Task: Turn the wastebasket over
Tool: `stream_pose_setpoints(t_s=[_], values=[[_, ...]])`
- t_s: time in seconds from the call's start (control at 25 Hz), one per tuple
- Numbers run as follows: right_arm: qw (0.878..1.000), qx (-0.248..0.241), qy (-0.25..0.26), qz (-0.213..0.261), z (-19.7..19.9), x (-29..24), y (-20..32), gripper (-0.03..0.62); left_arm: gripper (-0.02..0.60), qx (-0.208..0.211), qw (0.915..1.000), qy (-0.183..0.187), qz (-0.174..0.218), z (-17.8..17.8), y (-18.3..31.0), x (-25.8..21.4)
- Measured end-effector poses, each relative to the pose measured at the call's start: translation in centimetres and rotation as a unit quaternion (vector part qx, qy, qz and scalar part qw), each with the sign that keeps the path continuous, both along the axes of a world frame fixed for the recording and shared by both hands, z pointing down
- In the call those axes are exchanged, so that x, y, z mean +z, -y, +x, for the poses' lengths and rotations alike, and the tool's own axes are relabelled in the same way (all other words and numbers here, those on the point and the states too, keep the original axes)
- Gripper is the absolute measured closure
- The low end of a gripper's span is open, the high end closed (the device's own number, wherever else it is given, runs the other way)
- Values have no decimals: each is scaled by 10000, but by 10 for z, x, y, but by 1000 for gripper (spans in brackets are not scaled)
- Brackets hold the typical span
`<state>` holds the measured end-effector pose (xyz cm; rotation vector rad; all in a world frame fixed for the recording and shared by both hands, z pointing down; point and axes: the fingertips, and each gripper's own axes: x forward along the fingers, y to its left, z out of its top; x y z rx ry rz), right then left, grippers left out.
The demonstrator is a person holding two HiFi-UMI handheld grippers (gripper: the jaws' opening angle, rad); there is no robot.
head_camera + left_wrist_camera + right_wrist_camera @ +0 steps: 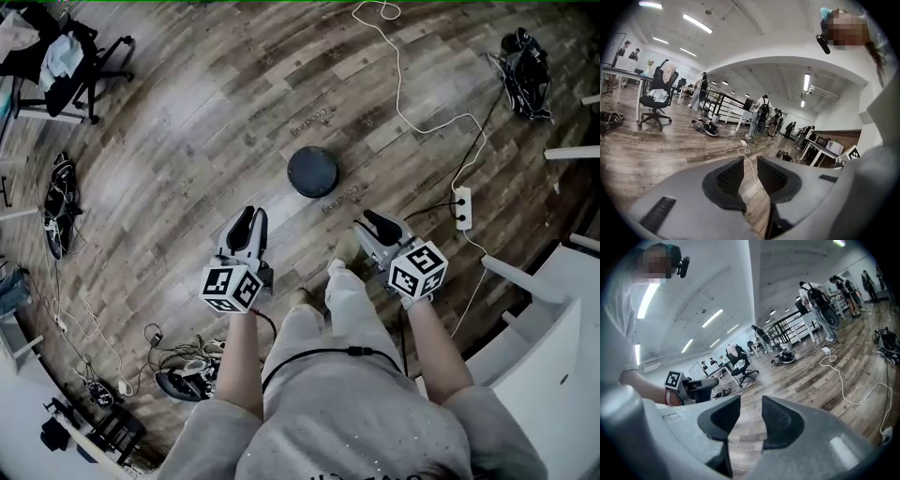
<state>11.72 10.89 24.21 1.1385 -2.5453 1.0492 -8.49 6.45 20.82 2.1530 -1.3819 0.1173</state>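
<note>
The wastebasket [312,172] is a dark round shape on the wood floor, seen from straight above; which end faces up I cannot tell. It stands ahead of both grippers and apart from them, and neither gripper view shows it. My left gripper [251,217] [750,165] hangs over the floor below and left of it, jaws apart with only floor between them. My right gripper [371,219] [751,405] hangs below and right of it, jaws likewise apart and empty. Each gripper's marker cube shows in the other's view.
A white cable runs to a power strip [462,208] right of the wastebasket. An office chair [80,58] stands far left, cable and gear piles [183,377] lie near left, and white furniture [553,323] is at right. People [761,117] stand far off.
</note>
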Motion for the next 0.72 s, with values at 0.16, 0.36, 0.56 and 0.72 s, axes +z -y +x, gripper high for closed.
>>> stream_pose_setpoints(t_s=[0.16,0.36,0.56,0.72], values=[[9998,-135,73,-158,9,18,15,464,495,-21,10000,-6,30,12,22,5],[9991,-286,55,-304,8,47,33,464,495,138,9999,-60,-71,20,43,29],[9988,-190,24,-440,1,79,56,464,495,315,9990,-111,-304,17,63,74],[9986,-33,15,-519,-6,102,80,464,495,552,9967,-195,-570,16,81,120]])
